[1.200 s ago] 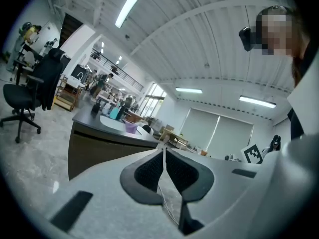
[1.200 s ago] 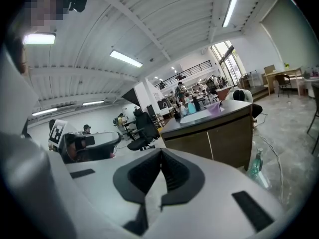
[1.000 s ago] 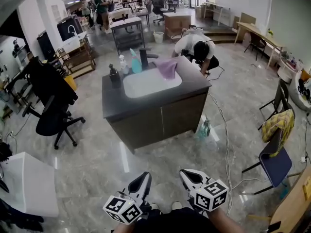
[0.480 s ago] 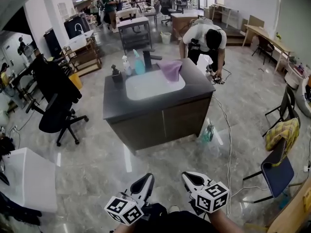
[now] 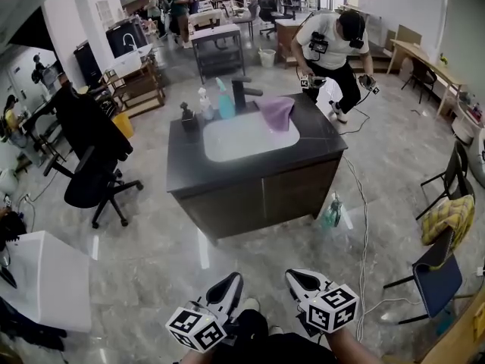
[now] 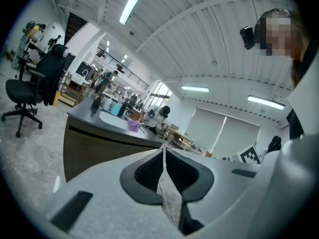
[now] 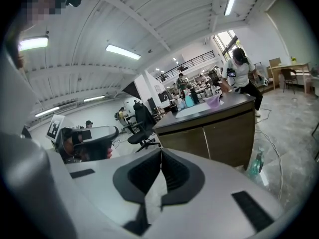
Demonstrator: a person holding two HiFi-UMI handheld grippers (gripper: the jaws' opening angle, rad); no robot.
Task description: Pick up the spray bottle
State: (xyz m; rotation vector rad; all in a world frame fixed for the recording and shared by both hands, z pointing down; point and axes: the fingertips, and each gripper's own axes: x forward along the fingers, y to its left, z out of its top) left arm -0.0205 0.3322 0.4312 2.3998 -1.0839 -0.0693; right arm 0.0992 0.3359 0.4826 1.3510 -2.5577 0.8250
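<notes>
The left gripper [image 5: 229,281] and right gripper [image 5: 298,277] keep their fingers shut and empty, while the upright spray bottle [image 5: 226,101] stands well ahead on the bench [image 5: 186,158], more in line with the left.

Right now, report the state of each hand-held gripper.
Left hand-held gripper: closed, holding nothing.
Right hand-held gripper: closed, holding nothing.

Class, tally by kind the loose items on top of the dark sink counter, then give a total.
Bottles: 3 (dark bottle, white bottle, blue spray bottle)
Cloths: 1 (purple cloth)
Total: 4
</notes>
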